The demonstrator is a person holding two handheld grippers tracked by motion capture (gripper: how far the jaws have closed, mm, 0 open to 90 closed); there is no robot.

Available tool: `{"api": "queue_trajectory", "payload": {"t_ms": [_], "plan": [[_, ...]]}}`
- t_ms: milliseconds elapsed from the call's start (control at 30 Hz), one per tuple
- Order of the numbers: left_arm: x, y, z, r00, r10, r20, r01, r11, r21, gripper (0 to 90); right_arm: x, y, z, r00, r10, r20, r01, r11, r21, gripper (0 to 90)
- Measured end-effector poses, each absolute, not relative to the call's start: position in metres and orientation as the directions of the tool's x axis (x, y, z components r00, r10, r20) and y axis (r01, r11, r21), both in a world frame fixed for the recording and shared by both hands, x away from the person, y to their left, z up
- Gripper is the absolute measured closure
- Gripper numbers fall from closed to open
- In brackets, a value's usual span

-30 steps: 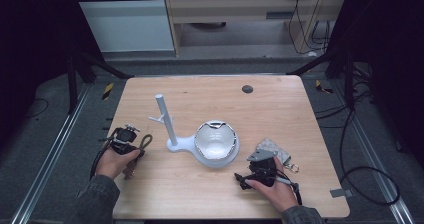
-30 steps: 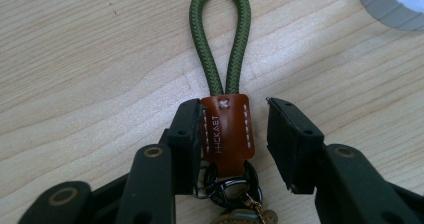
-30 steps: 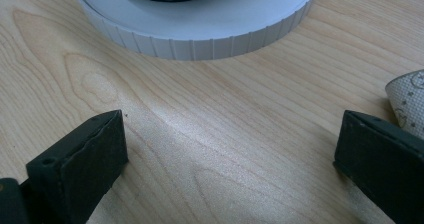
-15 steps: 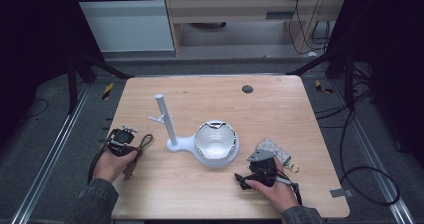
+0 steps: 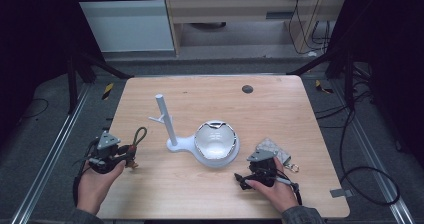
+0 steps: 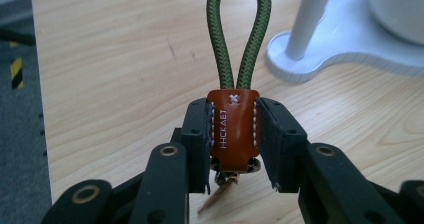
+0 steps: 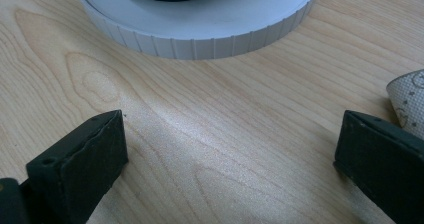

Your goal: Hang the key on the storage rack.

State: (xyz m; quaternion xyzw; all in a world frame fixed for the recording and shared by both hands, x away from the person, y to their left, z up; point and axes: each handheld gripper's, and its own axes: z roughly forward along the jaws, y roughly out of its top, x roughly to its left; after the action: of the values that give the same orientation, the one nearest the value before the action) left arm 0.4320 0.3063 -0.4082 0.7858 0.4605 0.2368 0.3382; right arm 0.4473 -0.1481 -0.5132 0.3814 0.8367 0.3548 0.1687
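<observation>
A key strap with a green cord loop (image 6: 239,29) and a brown leather tab (image 6: 233,129) is clamped in my left gripper (image 6: 233,134), the pads pressing both sides of the tab. In the high view this left gripper (image 5: 127,154) is over the table's near left, with the cord loop (image 5: 140,134) pointing toward the white stand (image 5: 165,119). My right gripper (image 5: 241,179) rests near the front right edge. Its jaws (image 7: 230,149) stand wide apart over bare wood, with nothing between them.
The stand's round base (image 5: 200,156) carries a white bowl (image 5: 215,139) at mid-table; its ribbed rim (image 7: 200,39) lies just ahead of the right jaws. A patterned pouch (image 5: 272,149) with a key ring lies by the right hand. A dark cap (image 5: 247,89) sits far back.
The left hand has drawn back toward the near left and lifted, with the strap in its jaws. The right hand has stayed put.
</observation>
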Motion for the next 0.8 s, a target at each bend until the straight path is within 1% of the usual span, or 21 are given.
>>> {"api": "queue_trajectory", "payload": {"t_ms": [133,167,333,533,800], "plan": [[0.422,0.304,-0.404,0.463,0.885,0.054,0.529,-0.325,0.784,66.0,0.447,-0.148,-0.513,-0.652,0.758,-0.012,0.519,0.457,0.722,0.3],[0.417,0.302,-0.401,0.464,0.883,0.063,0.505,-0.323,0.8,66.0,0.447,-0.148,-0.513,-0.652,0.758,-0.011,0.519,0.457,0.722,0.3],[0.408,0.298,-0.396,0.465,0.882,0.08,0.467,-0.321,0.824,66.0,0.447,-0.148,-0.513,-0.652,0.758,-0.012,0.519,0.457,0.723,0.3],[0.4,0.293,-0.393,0.472,0.878,0.074,0.436,-0.306,0.846,66.0,0.447,-0.148,-0.513,-0.651,0.759,-0.01,0.521,0.456,0.722,0.2],[0.392,0.279,-0.39,0.505,0.861,0.055,0.399,-0.29,0.87,66.0,0.448,-0.148,-0.513,-0.651,0.759,-0.01,0.52,0.456,0.722,0.2]]}}
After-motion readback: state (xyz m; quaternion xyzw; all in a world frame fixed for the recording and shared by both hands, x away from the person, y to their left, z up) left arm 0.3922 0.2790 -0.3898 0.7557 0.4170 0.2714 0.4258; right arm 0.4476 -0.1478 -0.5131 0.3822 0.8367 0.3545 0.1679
